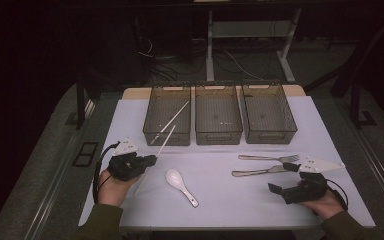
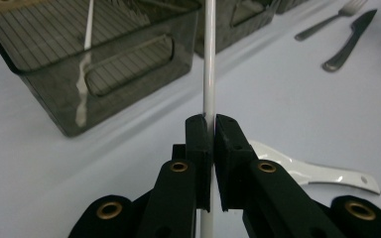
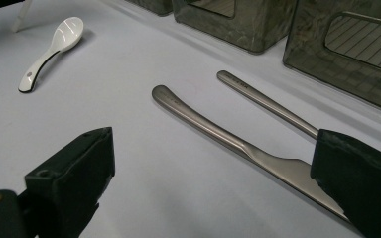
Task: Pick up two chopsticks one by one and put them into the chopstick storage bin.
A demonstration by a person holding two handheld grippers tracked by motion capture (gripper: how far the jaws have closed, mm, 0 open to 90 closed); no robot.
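Smoky left bin [image 1: 167,120] holding one chopstick [image 1: 172,120], other bins [image 1: 218,119] bare.

no lettering, label, brand or number can be read anywhere. the fork handle [image 3: 265,101] bears a faint engraved mark near its end, perhaps a maker's stamp, but it is too small and blurred to make out.
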